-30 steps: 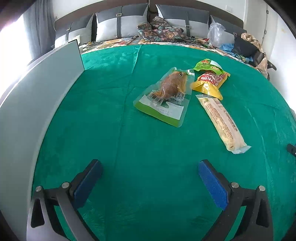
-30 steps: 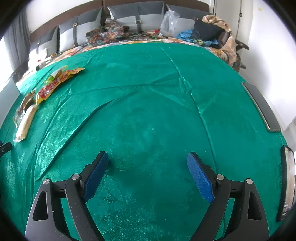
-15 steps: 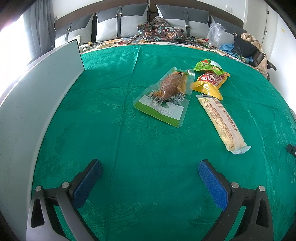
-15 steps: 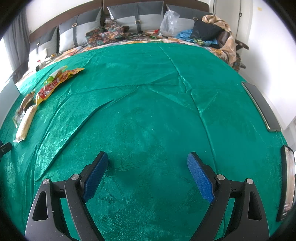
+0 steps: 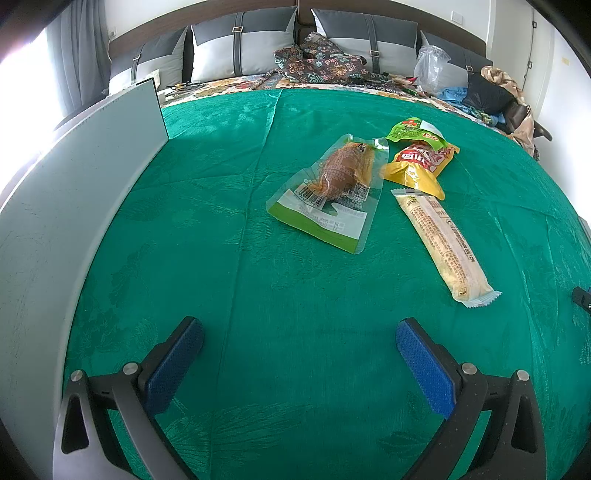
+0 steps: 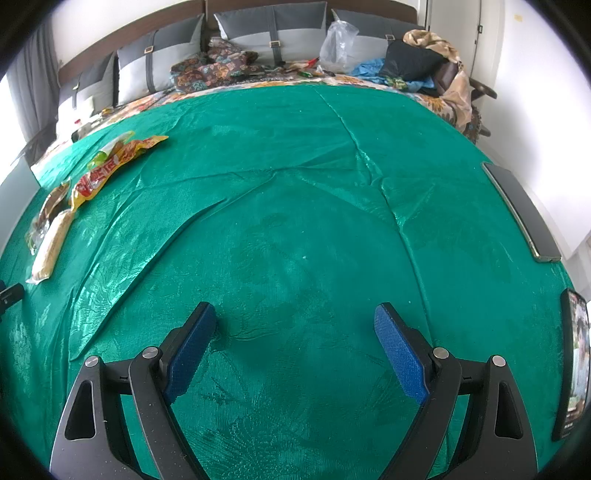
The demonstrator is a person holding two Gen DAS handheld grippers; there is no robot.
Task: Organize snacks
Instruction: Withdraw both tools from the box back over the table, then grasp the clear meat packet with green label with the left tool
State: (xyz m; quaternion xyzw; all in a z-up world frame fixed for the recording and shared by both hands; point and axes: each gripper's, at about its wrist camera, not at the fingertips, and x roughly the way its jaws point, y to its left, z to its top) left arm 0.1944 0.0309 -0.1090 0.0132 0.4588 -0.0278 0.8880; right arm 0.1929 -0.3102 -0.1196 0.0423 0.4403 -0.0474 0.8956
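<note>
Ahead of the left gripper [image 5: 299, 338], slightly right, three snacks lie close together on the green cloth [image 5: 221, 258]: a clear pouch [image 5: 332, 188] holding something brown, a yellow-green packet [image 5: 421, 158], and a long pale bar [image 5: 443, 243]. Both the left and right gripper [image 6: 295, 325] gape wide, empty. Nothing has shifted since a second earlier.

The right gripper [image 6: 295, 325] hangs over a green cloth [image 6: 295, 206], its blue pads [image 6: 400, 354] wide apart with only bare cloth between them. Creases run across the cloth toward the far side. At the far left lie the snacks: a yellow packet [image 6: 114, 162], a long pale bar [image 6: 51, 245] nearer, and a clear pouch [image 6: 50, 206] beside it, all touching or overlapping. Two dark flat devices [image 6: 521, 210] lie at the right edge. Grey pillows [image 6: 273, 33] line the far side.
</note>
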